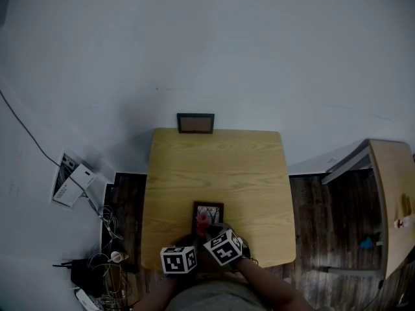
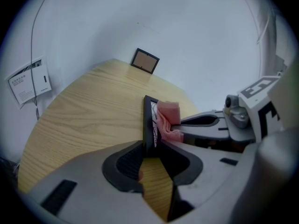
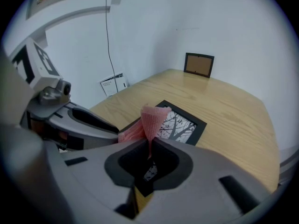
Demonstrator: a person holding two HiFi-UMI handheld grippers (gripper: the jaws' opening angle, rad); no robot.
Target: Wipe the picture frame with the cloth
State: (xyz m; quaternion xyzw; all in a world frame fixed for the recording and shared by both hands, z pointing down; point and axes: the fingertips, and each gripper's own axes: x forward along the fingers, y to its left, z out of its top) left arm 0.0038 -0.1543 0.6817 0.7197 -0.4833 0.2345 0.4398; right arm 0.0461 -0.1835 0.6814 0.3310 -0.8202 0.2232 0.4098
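Note:
A black picture frame [image 1: 209, 210] with a tree print lies near the table's front edge. In the left gripper view its dark edge [image 2: 150, 125] runs between the jaws of my left gripper [image 2: 150, 152], which is shut on it. A pink cloth [image 3: 150, 119] stands up from my right gripper [image 3: 149, 149], which is shut on it. The cloth [image 2: 168, 119] rests against the frame's glass [image 3: 180, 124]. In the head view both marker cubes sit side by side just in front of the frame, the left gripper [image 1: 192, 240] beside the right gripper [image 1: 210, 229].
A second small dark frame [image 1: 196, 123] leans on the wall at the table's back edge. The wooden tabletop [image 1: 220, 167] stretches between the two frames. Papers and a white box [image 1: 71, 180] and cables [image 1: 104, 254] lie on the floor at left. Another wooden table [image 1: 392, 199] stands at right.

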